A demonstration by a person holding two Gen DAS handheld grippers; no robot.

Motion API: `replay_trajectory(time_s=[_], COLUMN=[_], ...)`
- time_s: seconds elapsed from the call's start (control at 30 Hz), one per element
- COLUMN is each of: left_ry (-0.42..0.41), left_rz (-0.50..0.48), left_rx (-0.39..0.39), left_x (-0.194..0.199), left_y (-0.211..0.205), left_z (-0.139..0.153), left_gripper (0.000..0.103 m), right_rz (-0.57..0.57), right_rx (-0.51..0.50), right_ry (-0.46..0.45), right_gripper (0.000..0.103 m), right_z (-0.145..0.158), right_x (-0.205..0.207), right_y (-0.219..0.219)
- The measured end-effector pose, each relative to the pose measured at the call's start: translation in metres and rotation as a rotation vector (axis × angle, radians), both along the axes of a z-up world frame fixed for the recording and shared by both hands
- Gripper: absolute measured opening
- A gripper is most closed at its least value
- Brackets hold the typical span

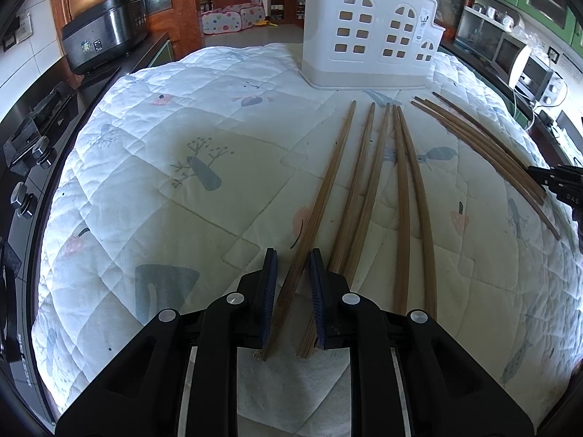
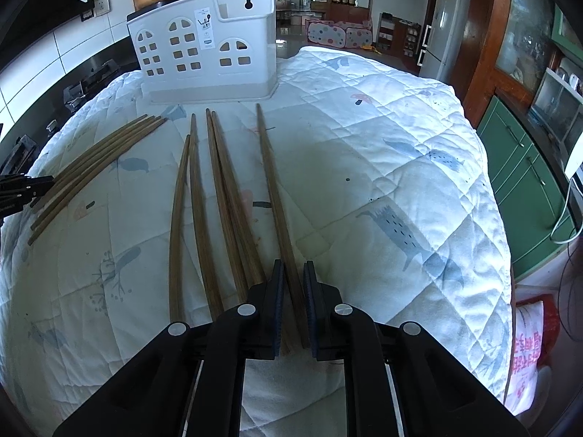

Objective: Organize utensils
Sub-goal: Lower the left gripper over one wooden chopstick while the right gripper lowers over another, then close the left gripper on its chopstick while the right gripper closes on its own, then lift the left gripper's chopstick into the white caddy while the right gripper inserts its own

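Brown wooden chopsticks lie side by side on a white quilted cloth [image 1: 182, 145], tips toward a white utensil holder [image 1: 368, 32] with window-shaped holes at the back. My left gripper [image 1: 292, 255] is shut on the leftmost chopstick [image 1: 328, 182], which crosses slantwise between the blue pads; a second chopstick's butt end shows beside the right pad. In the right wrist view, my right gripper [image 2: 294, 264] is shut on the rightmost chopstick [image 2: 271, 182], with the holder [image 2: 204, 58] far ahead to the left. Loose chopsticks [image 2: 204, 200] lie just left of it.
A separate bundle of chopsticks [image 1: 481, 145] [image 2: 91, 160] lies off to one side, with a black tool tip [image 1: 557, 182] at its butt ends. A rice cooker [image 1: 105, 32], a toaster oven [image 1: 524, 69], a fridge [image 2: 442, 22] and green cabinets [image 2: 521, 182] surround the table.
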State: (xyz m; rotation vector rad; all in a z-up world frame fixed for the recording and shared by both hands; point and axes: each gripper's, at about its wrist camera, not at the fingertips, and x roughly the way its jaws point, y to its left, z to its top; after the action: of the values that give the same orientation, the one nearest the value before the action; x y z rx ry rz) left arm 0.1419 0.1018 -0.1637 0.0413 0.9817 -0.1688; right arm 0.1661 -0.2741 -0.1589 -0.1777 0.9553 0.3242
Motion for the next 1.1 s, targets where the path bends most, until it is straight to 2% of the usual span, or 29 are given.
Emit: replay_trajectory(time_s=[0.2,0.43,0.7,0.87,1.1], left_ry=[-0.010,-0.037,-0.102,-0.152,-0.175], left_rz=[0.002,0.020,0.031,0.021,0.006], left_rx=[0.010,-0.034,-0.100,-0.152,-0.162], left_x=[-0.002,-0.010,-0.031,-0.035,-0.023], left_y=[-0.004,-0.005,-0.007,-0.011,-0.020], left_z=[0.002,0.014,0.050,0.077,0.099], left_gripper=[0.008,0.006,0.006,0.006,0.006], right_rz=[-0.013,-0.039,-0.012,0.011,0.061], right_rx=[0.017,0.080,0.142,0.173,0.159], right_ry=[-0.036,-0.121,-0.232,-0.251,-0.262], right_gripper=[0.007,0.007,0.007,0.007,0.007], right_z=[0.015,0.055,0.115,0.141,0.169], right_x=[-0.012,-0.033,-0.051,-0.044,-0.029], right_y=[0.001,0.001,0.010,0.021,0.041])
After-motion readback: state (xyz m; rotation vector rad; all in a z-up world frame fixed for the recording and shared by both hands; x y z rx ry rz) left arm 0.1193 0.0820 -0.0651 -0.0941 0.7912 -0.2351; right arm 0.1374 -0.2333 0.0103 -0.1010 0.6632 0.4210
